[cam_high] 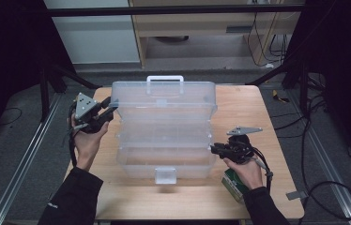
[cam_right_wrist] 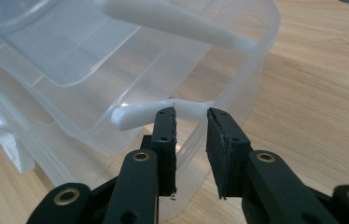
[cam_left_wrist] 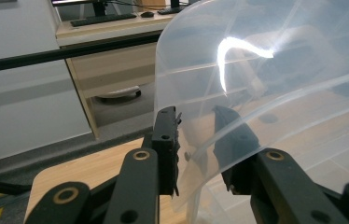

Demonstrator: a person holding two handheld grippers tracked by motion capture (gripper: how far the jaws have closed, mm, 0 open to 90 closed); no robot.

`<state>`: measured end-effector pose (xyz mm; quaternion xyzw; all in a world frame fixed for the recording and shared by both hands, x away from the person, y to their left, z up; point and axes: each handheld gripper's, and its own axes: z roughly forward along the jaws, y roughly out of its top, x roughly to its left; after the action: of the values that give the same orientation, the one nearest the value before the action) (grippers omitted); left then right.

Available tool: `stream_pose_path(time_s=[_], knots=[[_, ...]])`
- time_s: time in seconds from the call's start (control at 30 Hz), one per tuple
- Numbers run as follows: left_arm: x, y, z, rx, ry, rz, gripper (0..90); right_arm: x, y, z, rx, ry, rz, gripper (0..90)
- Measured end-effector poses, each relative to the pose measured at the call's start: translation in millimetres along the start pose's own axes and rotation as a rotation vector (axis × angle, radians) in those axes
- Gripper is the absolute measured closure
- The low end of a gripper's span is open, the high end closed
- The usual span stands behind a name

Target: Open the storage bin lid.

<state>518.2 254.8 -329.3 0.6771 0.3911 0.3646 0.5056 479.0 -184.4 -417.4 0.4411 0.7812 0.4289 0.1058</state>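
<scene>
One clear box (cam_high: pixel 164 129); two hand-held grippers: left (cam_high: pixel 103 110) clamps lid, right (cam_high: pixel 214 149) clamps wall

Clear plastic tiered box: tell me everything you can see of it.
The clear plastic tiered box is translucent, with a white carry handle on its raised top section, stepped trays fanned out below, and a white front latch. It sits open on the wooden table. The left gripper straddles the top section's edge, wall between its jaws. The right gripper brackets the lower tier's wall near a white pivot arm; whether its pads press is unclear.
</scene>
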Motion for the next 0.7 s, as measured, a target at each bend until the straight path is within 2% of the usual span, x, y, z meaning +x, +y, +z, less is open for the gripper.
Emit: stream_pose_path(time_s=[0.4, 0.53, 0.7], knots=[[5.5, 8.8, 14.5, 0.009, 0.023, -0.009, 73.5, 0.1, 0.0, -0.1, 0.001, 0.002, 0.000, 72.9], [6.2, 12.2, 20.0, 0.015, 0.040, 0.001, 74.7, -0.1, 0.2, 0.0, 0.000, 0.003, -0.002, 72.9], [9.0, 14.4, 26.1, 0.014, 0.039, -0.025, 75.5, 0.1, 0.5, -0.1, 0.004, 0.003, 0.000, 72.9]])
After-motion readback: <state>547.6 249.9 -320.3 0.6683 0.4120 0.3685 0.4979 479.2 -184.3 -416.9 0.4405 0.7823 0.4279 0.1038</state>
